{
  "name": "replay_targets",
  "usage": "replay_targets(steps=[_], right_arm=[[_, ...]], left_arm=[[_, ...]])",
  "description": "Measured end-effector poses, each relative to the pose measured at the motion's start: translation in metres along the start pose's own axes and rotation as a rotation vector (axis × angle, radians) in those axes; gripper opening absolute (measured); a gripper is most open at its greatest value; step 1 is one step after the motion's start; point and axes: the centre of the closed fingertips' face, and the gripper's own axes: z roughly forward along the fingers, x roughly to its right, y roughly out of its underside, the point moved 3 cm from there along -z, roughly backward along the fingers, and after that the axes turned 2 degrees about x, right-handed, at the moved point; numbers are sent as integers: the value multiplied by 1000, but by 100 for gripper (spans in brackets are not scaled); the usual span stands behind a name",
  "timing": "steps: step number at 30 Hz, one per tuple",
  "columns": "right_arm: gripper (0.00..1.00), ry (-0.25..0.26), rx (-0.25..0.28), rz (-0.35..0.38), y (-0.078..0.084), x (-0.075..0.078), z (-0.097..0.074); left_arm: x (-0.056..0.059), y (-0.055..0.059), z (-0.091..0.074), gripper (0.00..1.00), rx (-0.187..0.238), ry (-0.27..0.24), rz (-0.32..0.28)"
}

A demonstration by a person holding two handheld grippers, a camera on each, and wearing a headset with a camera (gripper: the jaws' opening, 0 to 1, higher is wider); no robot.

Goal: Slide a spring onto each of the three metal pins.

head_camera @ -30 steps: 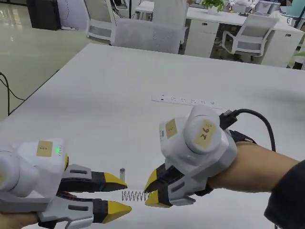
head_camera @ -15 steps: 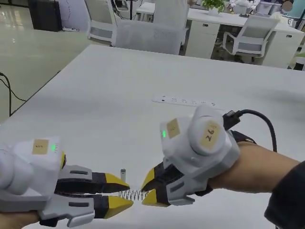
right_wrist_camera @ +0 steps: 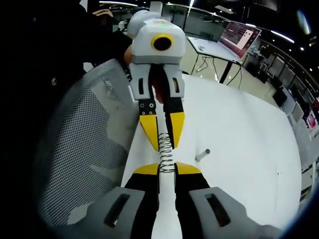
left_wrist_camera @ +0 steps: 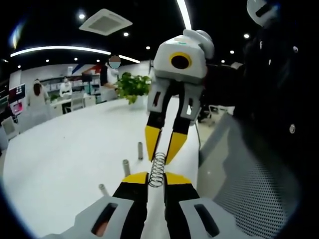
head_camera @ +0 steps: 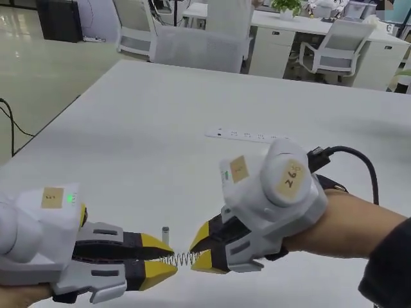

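- Two grippers meet tip to tip low over the white table [head_camera: 192, 115], with the spring [head_camera: 183, 259] stretched between them; the left gripper [head_camera: 172, 258] pinches one end and the right gripper [head_camera: 194, 255] pinches the other, each pair of jaws drawn in tight on the coils
- Spring's long axis runs side to side, from one set of tips to the other, about level with the tabletop
- Three pins [left_wrist_camera: 140, 150] [left_wrist_camera: 126, 168] [left_wrist_camera: 103, 189] stand in a short row in the left gripper view, bare, no spring on any; in the head view one pin [head_camera: 165, 233] stands upright just beyond the spring, on its far side, nearer the left gripper's tips than the right's
- Judgement: the move turns on this mismatch; the spring lies flat while the pins point up, so one end must be freed and the coil swung upright over a pin's top; the left gripper has the shorter way
- Room: the table's near edge and a mesh chair back [right_wrist_camera: 84, 129] lie close on the person's side; open tabletop spreads beyond the pins, with a power strip [head_camera: 247, 135] well apart
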Motion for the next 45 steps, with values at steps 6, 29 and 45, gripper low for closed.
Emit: replay_targets(steps=[6,29,45], right_arm=[[8,2,-5,9,1,1,1],[13,-18,-14,92,5,-3,5],[9,-1,6,77,0,-1,1]], left_arm=[[1,0,0,3,5,5,-16],[6,-11,-2,3,63,37,-84],[7,-12,-1,3,72,39,-83]])
